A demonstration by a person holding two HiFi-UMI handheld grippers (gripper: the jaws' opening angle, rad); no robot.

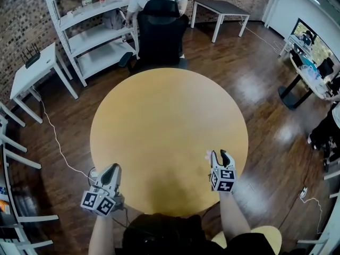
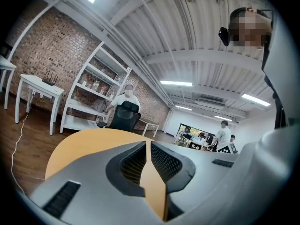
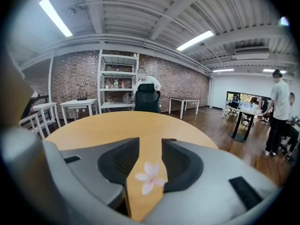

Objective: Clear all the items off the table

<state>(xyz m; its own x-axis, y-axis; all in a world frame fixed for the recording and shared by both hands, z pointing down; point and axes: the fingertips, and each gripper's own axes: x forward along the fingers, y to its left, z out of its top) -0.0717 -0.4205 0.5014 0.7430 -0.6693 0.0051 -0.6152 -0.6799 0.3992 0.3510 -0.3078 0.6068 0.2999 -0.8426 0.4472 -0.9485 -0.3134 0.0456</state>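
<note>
At the near right edge of the round yellow wooden table (image 1: 159,116), a small pale pink blossom (image 3: 150,176) is lying on the top, and it is the only item showing there. You are holding the right gripper (image 3: 151,142) tilted down over it with its tongs standing spread. The right gripper view is showing the blossom in the gap between them, nearer the right-hand pad, and neither pad is pressing on it. The head view is placing it just beside the tips, so I am not certifying that it is centred. The left gripper (image 1: 110,169) is hanging at the near left edge, pointing level across the table, its tongs pressed together on nothing.

Finding: in my judgement you are lining up the pick, and this is looking like the last thing to clear.

Recommendations for the step in hand:
- Be shifting the right gripper sideways until the blossom is sitting midway between the pads, not against one of them.
- Be lowering until the tips are almost brushing the wood. The blossom is thin and light, so high pads are likely to be closing on air.
- Be closing slowly and squarely, because a fast snap or a scraping tip is likely to be flicking it away or creasing the petals.
- Be lifting straight up and checking the right gripper view for petals between the pads before carrying off.
- Be keeping the left gripper back — it is not needed here.
</note>
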